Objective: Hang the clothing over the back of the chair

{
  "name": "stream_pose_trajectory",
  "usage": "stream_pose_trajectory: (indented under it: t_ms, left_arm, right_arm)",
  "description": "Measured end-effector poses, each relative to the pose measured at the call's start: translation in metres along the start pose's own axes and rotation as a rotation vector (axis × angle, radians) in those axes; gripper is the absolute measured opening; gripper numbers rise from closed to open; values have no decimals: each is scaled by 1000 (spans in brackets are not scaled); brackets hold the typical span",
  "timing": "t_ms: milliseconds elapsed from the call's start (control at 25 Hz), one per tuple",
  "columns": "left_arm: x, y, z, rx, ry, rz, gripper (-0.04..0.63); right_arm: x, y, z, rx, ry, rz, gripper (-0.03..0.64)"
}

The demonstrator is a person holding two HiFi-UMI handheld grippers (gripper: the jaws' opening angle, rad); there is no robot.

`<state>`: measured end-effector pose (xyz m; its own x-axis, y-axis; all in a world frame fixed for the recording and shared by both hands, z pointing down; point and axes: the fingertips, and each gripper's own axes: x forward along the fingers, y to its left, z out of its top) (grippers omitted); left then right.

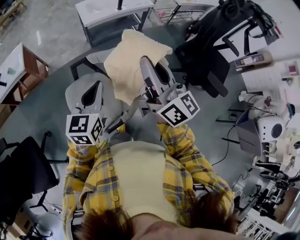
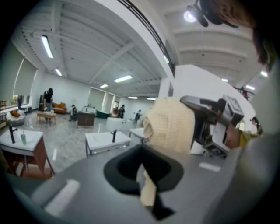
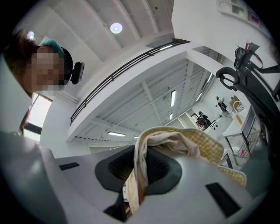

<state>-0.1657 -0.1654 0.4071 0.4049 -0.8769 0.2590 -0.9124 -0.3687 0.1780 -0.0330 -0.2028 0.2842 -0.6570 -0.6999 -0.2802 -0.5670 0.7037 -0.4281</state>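
A cream-yellow piece of clothing (image 1: 131,61) hangs bunched in the air in front of me, over a grey round floor area. My right gripper (image 1: 145,63) points up into it and is shut on a fold of the clothing (image 3: 175,144), which drapes over the jaws. My left gripper (image 1: 93,89), lower left of the bundle, is shut on a thin strip of the clothing (image 2: 148,190). From the left gripper view the main bundle (image 2: 168,124) hangs beside the right gripper (image 2: 214,122). A black office chair (image 1: 206,51) stands at the upper right, apart from the cloth.
Another black chair (image 1: 23,168) stands at the lower left. White tables (image 1: 112,11) are at the back, a wooden-sided table (image 1: 18,65) at the left. Machines and cables (image 1: 267,126) crowd the right side. Distant people stand in the hall (image 2: 48,98).
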Motion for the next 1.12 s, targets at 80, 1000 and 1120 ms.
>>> stream_pose_trajectory:
  t_ms: [80, 1000, 1120]
  left_arm:
    - [5, -1, 1, -2, 2, -6, 6]
    - [55, -13, 11, 7, 22, 30, 6]
    - [59, -12, 9, 4, 29, 30, 6]
  right_arm:
    - [2, -4, 3, -13, 0, -4, 54]
    - [-8, -101, -23, -148, 97, -149, 54]
    - [-11, -111, -34, -173, 127, -176, 54]
